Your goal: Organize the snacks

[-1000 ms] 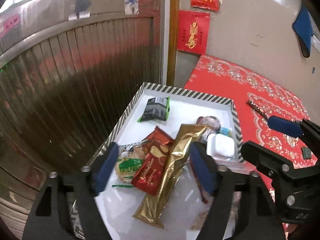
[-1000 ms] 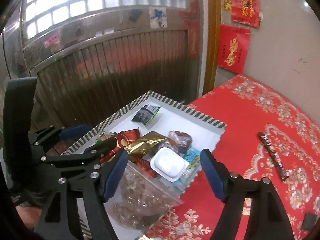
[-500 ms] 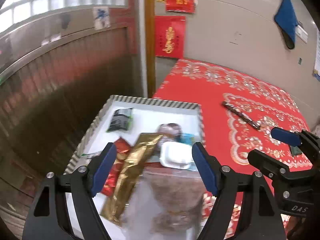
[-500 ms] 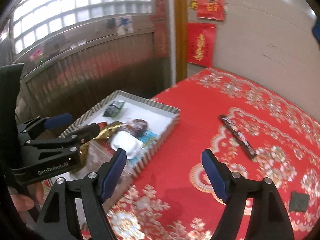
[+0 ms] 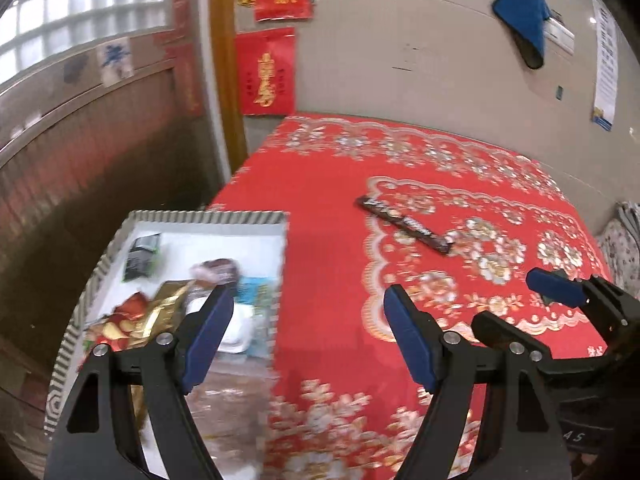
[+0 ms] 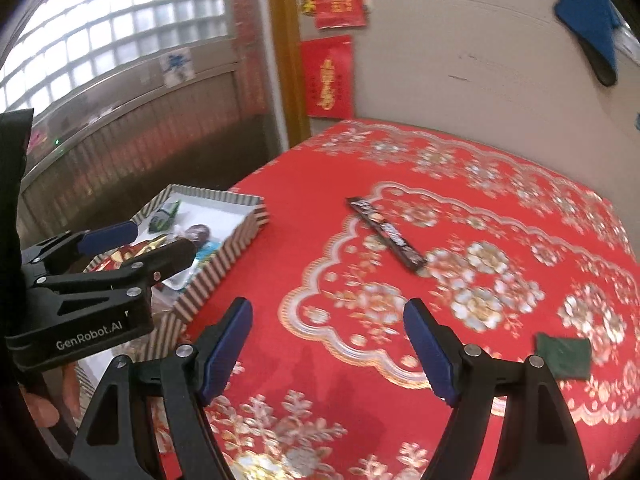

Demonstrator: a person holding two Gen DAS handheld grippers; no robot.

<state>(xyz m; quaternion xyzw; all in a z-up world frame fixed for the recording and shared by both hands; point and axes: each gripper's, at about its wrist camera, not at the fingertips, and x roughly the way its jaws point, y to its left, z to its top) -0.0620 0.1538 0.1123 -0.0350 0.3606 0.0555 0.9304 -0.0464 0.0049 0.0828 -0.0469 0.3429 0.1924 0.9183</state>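
Over the last second both views have swung away from the striped-rim white snack tray (image 5: 208,218), which now sits to the left of the left gripper (image 5: 308,332) rather than between its fingers. The long dark chocolate-bar wrapper (image 6: 385,233) on the red floral tablecloth (image 6: 500,216) now lies ahead of the right gripper (image 6: 328,348), slightly right of centre. Both grippers are spread wide and empty, so the bar, well apart from the tray, looks like the next pick; a small dark green square packet (image 6: 563,355) lies just right of the right gripper.
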